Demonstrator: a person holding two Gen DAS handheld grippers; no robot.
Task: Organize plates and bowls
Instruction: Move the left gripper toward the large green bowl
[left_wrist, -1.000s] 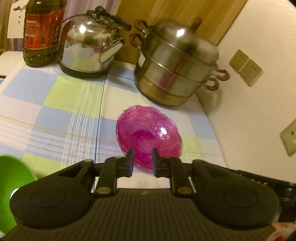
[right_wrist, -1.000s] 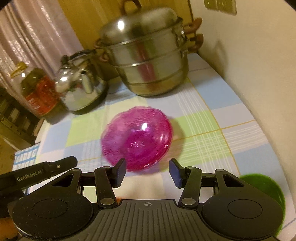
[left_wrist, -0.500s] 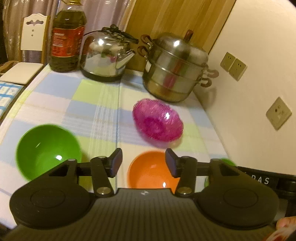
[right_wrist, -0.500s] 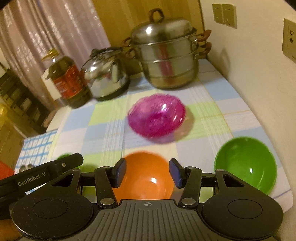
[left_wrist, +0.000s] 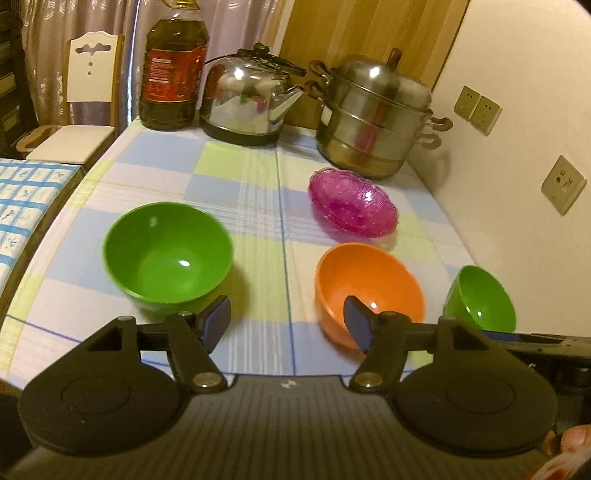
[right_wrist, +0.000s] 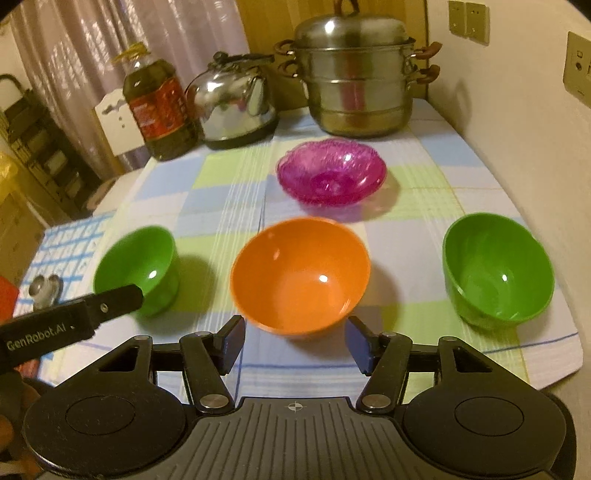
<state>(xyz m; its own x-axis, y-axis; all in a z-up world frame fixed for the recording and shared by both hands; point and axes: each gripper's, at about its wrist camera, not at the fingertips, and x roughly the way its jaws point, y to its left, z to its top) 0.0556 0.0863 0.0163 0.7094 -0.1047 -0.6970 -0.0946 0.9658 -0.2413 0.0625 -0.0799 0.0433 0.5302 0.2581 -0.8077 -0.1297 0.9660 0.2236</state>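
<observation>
A pink glass bowl (left_wrist: 352, 201) (right_wrist: 330, 177) sits on the checked tablecloth in front of the steamer pot. An orange bowl (left_wrist: 367, 291) (right_wrist: 299, 277) stands nearer, with a green bowl (left_wrist: 168, 253) (right_wrist: 138, 264) to its left and another green bowl (left_wrist: 480, 301) (right_wrist: 498, 271) to its right. My left gripper (left_wrist: 288, 323) is open and empty, above the table's near edge between the left green bowl and the orange bowl. My right gripper (right_wrist: 295, 341) is open and empty, just in front of the orange bowl.
A stacked steel steamer pot (left_wrist: 373, 116) (right_wrist: 356, 70), a steel kettle (left_wrist: 249, 101) (right_wrist: 232, 101) and an oil bottle (left_wrist: 173, 66) (right_wrist: 159, 107) line the back of the table. The wall with sockets (left_wrist: 563, 184) runs along the right. A chair (left_wrist: 85, 107) stands at the left.
Both grippers have pulled back from the pink bowl, which now rests on the cloth. The left gripper's jaws have opened wide. The orange and green bowls have come into view.
</observation>
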